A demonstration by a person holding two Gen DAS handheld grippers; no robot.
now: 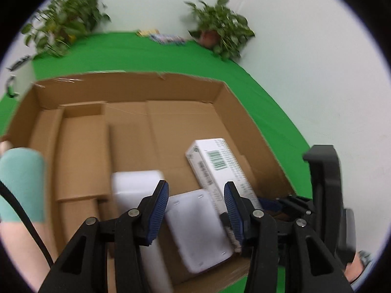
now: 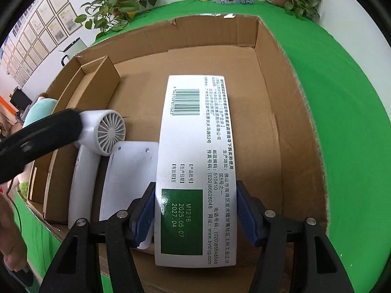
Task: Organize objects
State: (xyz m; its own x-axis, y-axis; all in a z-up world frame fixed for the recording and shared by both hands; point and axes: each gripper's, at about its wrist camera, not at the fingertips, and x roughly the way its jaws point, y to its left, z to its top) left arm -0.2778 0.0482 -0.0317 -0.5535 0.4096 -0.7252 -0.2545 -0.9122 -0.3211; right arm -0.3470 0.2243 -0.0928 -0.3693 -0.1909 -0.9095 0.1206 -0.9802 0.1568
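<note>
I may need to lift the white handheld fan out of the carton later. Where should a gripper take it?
Grip the fan's long straight handle, coming from above, jaws across its narrow width. The round head is wider, and the white plate crowds one side.

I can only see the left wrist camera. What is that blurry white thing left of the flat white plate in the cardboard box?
Observer: A small white fan with a round spoked grille.
Operator: Is the barcoded box just lying there?
Observer: No, the right gripper clamps the white carton at its near end.
Operator: Anything else printed on it?
Observer: A green panel with dates, between the pads.
</note>
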